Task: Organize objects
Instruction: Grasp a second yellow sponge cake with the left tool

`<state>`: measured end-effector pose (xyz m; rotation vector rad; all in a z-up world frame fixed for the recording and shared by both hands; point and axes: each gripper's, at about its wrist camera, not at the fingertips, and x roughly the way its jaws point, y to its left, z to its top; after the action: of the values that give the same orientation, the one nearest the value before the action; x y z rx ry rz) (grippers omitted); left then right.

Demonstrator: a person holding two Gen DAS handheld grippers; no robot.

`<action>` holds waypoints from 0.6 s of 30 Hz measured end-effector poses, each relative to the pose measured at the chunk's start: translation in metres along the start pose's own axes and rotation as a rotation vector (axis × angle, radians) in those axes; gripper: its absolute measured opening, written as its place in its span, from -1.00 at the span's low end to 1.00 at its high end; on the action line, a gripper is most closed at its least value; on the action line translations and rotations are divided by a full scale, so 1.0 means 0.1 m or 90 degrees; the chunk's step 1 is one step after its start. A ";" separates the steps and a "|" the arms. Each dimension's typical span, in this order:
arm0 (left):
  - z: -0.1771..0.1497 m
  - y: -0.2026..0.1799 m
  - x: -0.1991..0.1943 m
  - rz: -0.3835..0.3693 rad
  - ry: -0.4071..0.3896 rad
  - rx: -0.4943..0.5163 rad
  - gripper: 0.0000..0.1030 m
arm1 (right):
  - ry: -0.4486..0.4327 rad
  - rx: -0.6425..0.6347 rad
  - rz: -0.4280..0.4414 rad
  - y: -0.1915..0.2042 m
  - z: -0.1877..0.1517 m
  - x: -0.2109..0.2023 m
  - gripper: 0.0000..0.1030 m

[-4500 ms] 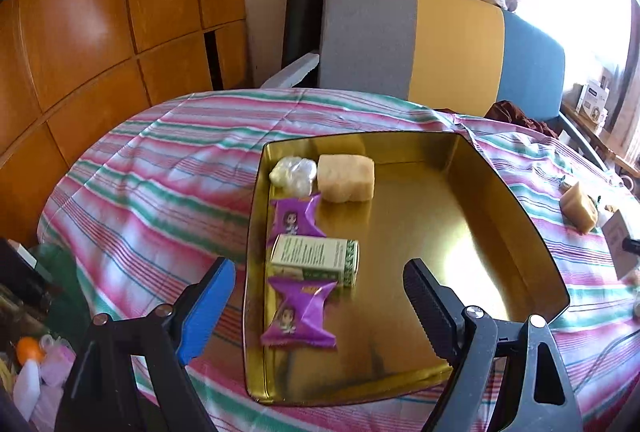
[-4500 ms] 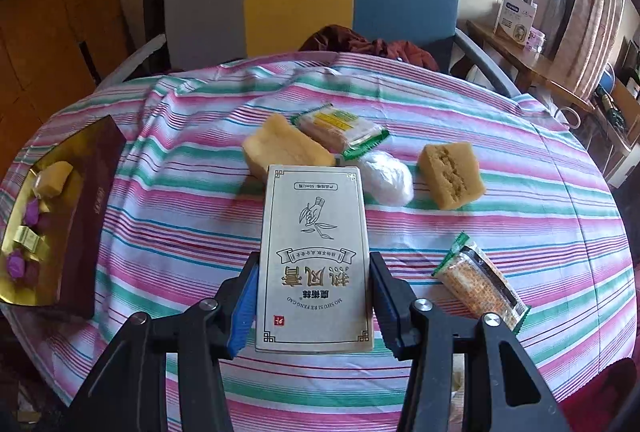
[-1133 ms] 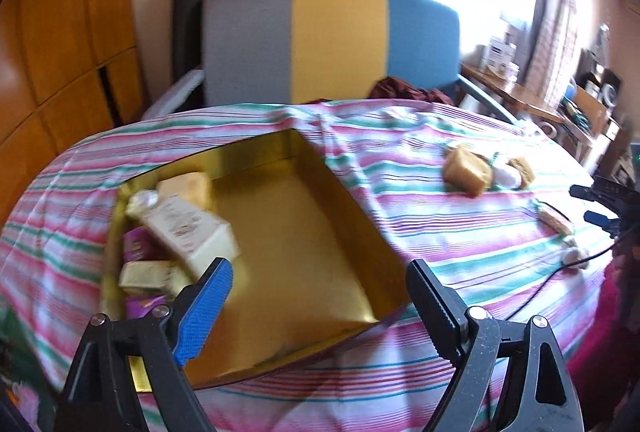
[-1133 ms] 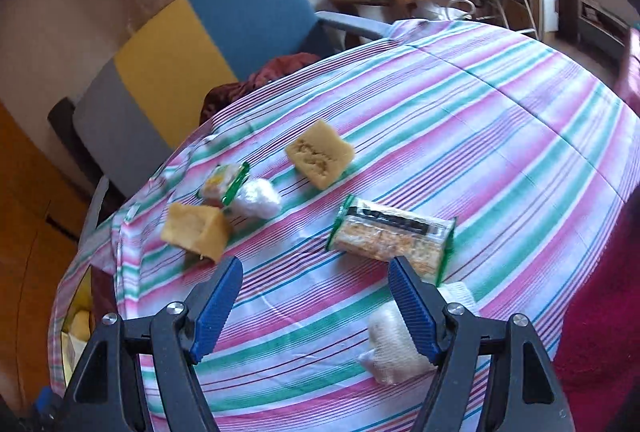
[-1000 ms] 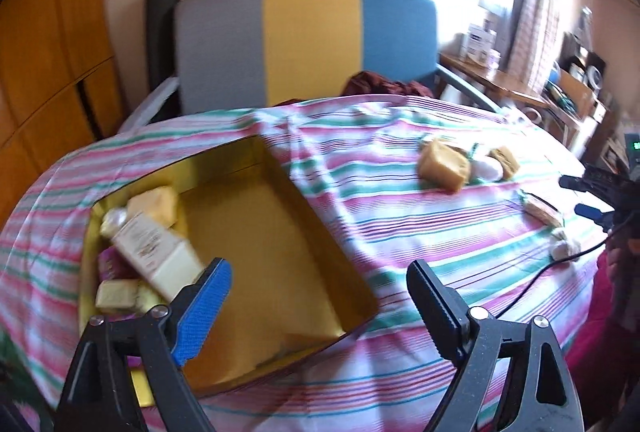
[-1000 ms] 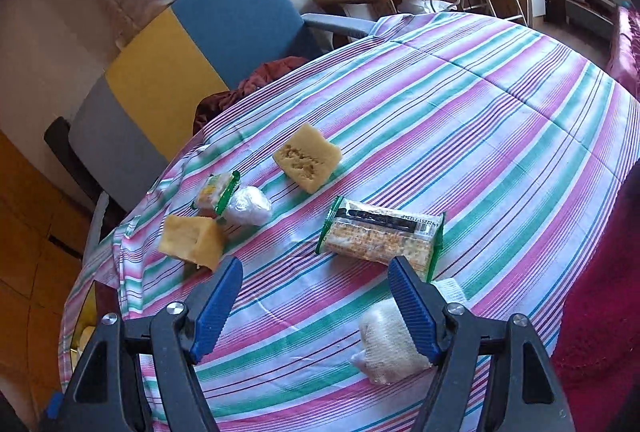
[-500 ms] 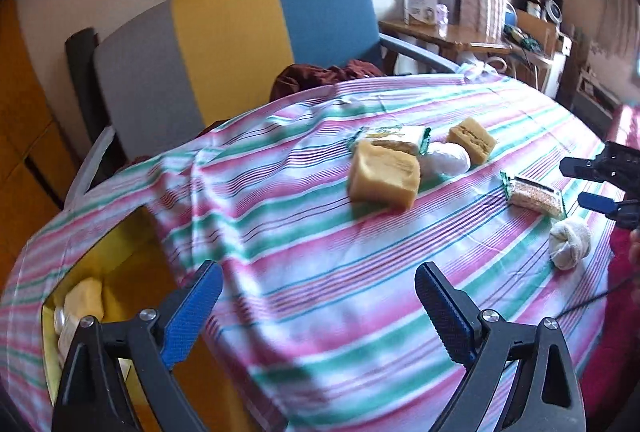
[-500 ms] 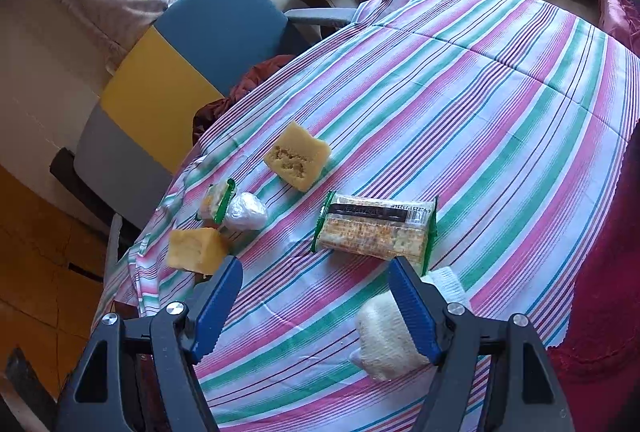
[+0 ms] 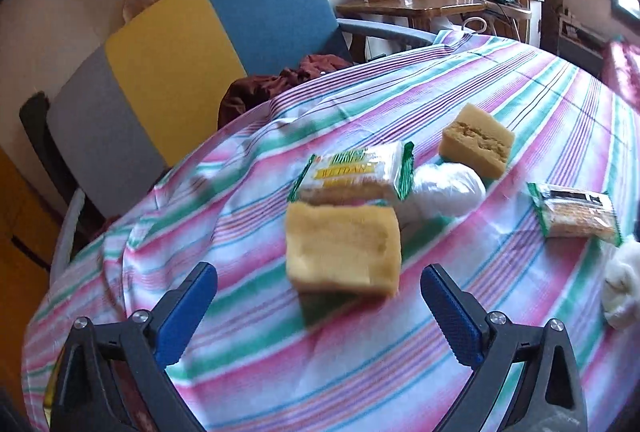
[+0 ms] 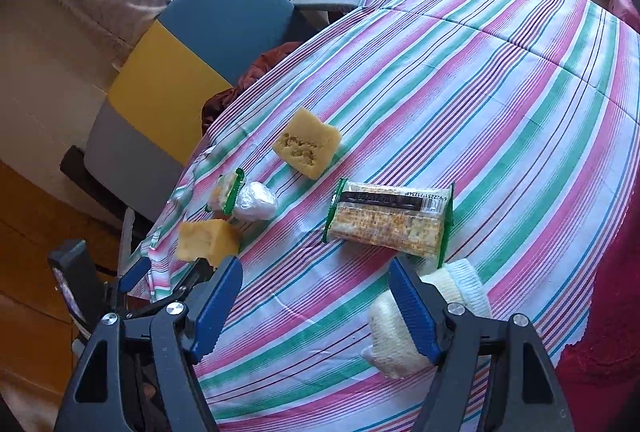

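Your left gripper [image 9: 318, 290] is wide open and holds nothing. It points at the near yellow cake block [image 9: 343, 247], which sits close to the left edge of the striped tablecloth [image 9: 520, 103]. The block looks soft. If you squeeze too hard, I think it will squash or crumble. The picture is blurry here, so if you close too soon you may miss it or knock it into the green cracker pack [image 9: 352, 173] touching its far side. Just right of the pack is a white wrapped ball [image 9: 446, 189]; it could roll if bumped. Further right is a second cake block [image 9: 476, 140], then a flat cracker pack [image 9: 574, 212] near the right edge.

Your right gripper [image 10: 316, 290] is wide open too, and empty. A white cloth bundle [image 10: 404, 328] lies at the near edge, right under its right finger. Moving down could push it off the table.

The left view shows the near block big and close, and the writing on the green pack. The right view shows your left gripper [image 10: 132, 272] beside that block [image 10: 208, 244], and the barcode on the flat pack [image 10: 388, 218]. Neither view shows a tray or box to put things in.
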<state>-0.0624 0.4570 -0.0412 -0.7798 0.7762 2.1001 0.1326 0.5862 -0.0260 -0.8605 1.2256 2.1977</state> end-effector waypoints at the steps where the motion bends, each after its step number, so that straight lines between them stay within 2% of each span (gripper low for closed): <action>1: 0.02 -0.02 0.06 -0.005 0.005 0.003 0.99 | 0.000 0.003 0.000 -0.01 0.00 0.00 0.49; 3: 0.06 -0.07 0.20 -0.014 0.020 0.009 0.99 | 0.000 0.007 0.000 -0.02 0.01 0.00 0.49; 6: 0.10 -0.11 0.36 0.005 0.020 0.012 0.97 | 0.003 0.013 0.000 -0.04 0.01 0.01 0.49; 8: 0.08 -0.06 0.41 -0.017 0.021 -0.011 0.37 | 0.000 0.016 -0.001 -0.06 0.02 0.01 0.49; 14: -0.24 0.14 0.08 -0.086 0.012 -0.129 0.30 | -0.005 0.030 -0.003 -0.10 0.03 -0.01 0.49; 18: -0.63 0.03 -0.31 -0.096 -0.006 -0.130 0.30 | -0.011 0.055 0.001 -0.17 0.05 -0.02 0.49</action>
<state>-0.0312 0.3955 -0.0574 -0.9083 0.4868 2.0646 0.1441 0.5981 -0.0318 -0.8054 1.3027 2.1318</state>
